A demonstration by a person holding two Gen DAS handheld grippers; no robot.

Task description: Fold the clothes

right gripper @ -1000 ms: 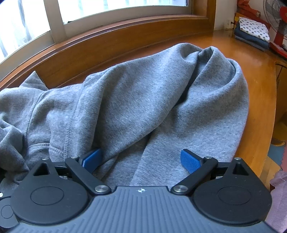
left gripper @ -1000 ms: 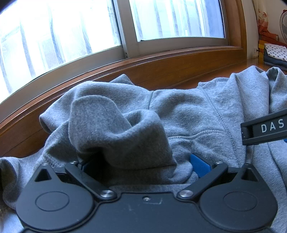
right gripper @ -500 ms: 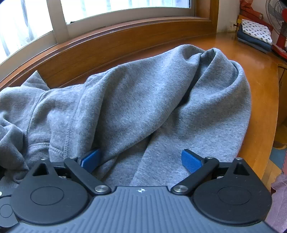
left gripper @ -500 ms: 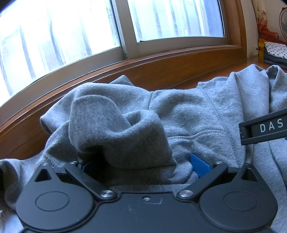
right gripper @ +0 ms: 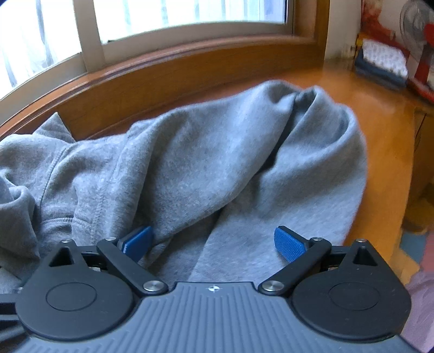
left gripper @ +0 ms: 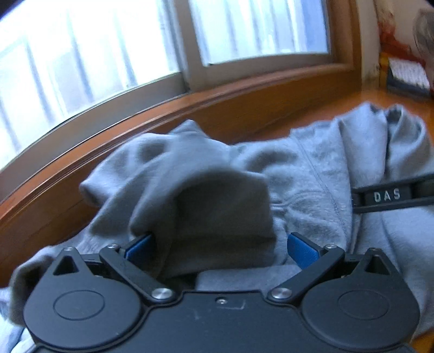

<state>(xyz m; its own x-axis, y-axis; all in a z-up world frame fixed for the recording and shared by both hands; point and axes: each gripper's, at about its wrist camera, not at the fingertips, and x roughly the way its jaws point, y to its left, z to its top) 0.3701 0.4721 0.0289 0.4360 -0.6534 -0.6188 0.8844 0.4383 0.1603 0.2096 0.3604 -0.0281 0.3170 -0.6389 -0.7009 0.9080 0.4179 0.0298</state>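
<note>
A grey hooded sweatshirt [left gripper: 312, 176] lies crumpled on a wooden surface [right gripper: 379, 114] under a window. My left gripper [left gripper: 219, 247] is open, its blue pads [left gripper: 301, 249] wide apart on either side of a raised hump of the fabric. My right gripper [right gripper: 213, 241] is also open over the sweatshirt [right gripper: 203, 163], with a fold of cloth lying between its blue pads [right gripper: 287, 244]. In the left wrist view, a black bar of the right gripper marked "DAS" [left gripper: 388, 195] crosses the cloth at the right edge.
A raised wooden sill [left gripper: 135, 130] and window [left gripper: 81, 68] run behind the sweatshirt. A stack of folded clothes [right gripper: 382, 62] sits at the far right corner near a fan [right gripper: 417, 21]. The wooden surface ends at the right, with pink cloth [right gripper: 423, 298] below it.
Both views are now blurred by motion, and the sweatshirt sits lower in each. The hump of fabric stands nearer to the left pads. The spread of both jaws is unchanged.
</note>
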